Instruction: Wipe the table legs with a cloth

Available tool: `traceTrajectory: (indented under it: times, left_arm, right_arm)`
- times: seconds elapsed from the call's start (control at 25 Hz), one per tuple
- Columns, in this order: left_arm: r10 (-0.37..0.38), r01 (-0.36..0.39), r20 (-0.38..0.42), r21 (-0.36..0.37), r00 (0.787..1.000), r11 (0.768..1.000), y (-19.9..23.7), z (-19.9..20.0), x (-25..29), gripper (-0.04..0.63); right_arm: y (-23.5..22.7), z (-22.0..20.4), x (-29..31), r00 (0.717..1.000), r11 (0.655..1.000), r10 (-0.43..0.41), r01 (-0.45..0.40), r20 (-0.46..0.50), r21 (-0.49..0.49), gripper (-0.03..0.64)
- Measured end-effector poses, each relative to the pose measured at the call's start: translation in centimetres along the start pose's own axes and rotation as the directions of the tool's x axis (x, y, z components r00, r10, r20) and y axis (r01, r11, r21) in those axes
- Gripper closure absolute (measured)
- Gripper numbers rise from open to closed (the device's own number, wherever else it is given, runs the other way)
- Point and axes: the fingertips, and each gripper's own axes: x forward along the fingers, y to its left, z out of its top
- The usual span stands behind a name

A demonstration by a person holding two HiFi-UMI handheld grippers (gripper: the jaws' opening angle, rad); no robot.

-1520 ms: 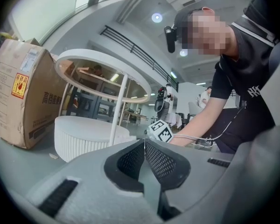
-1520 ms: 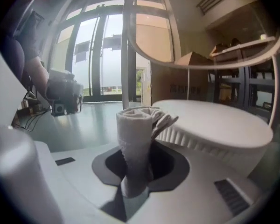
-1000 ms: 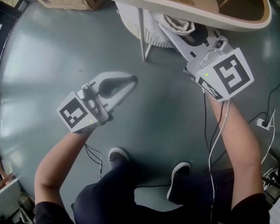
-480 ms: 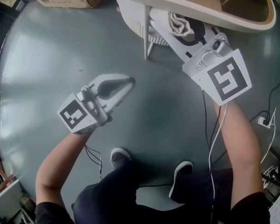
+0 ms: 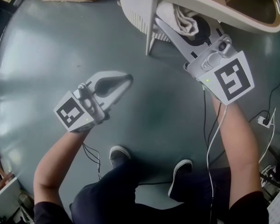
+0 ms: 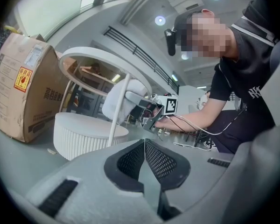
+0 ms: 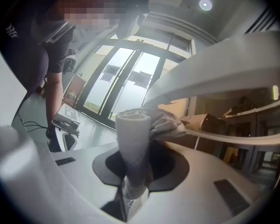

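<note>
- Down by the person's shoes, nearest of all, a white cable hangs from the right arm to the floor. A long reach could pull it taut or hook it on a foot and jerk the wiping stroke.
- Left of centre, the left gripper hovers over bare floor, well apart from the table. Its jaws are pressed together with nothing between them. Since it steadies nothing, I judge a firm rub could push the light table sideways.
- Farther right, the right gripper reaches under the tabletop, its jaws pinching a bunched pale cloth. Most of the wad bulges past the tips, so dragging it along the leg might tug it loose.
- Just left of the cloth stands the thin white table leg; I cannot tell whether they touch. Hard plastic could scrape the leg if the cloth shifts aside.
- Overhead clearance looks tight, so lifting the gripper risks knocking the tabletop's underside.
- Farthest away, a ribbed white base sits close behind the leg and limits reach around its far side.
</note>
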Motion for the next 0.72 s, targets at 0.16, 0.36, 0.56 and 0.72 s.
traceTrajectory:
  times: [0.16, 0.36, 0.56, 0.72]
  left_arm:
    - [-0.003, 0.003, -0.012, -0.011, 1.000, 1.000, 0.2, -1.0, -0.1, 0.584]
    - [-0.008, 0.008, -0.013, -0.030, 1.000, 1.000, 0.4, -1.2, 0.2, 0.584]
    - [-0.025, 0.024, -0.018, -0.036, 1.000, 0.999, -0.1, 0.5, 0.6, 0.584]
    - [-0.012, 0.011, -0.030, -0.040, 0.999, 0.999, 0.5, -2.3, -0.2, 0.584]
  right_arm:
    - [1.0, -1.8, 0.0, 1.000, 1.000, 0.005, -0.005, -0.027, 0.021, 0.538]
    - [2.4, -5.8, -0.4, 0.993, 0.996, 0.023, -0.012, -0.112, 0.090, 0.538]
    - [2.4, -8.0, -0.9, 0.985, 0.986, 0.024, 0.006, -0.172, 0.169, 0.538]
    - [4.6, -13.1, -0.9, 0.979, 0.977, 0.028, 0.016, -0.204, 0.215, 0.538]
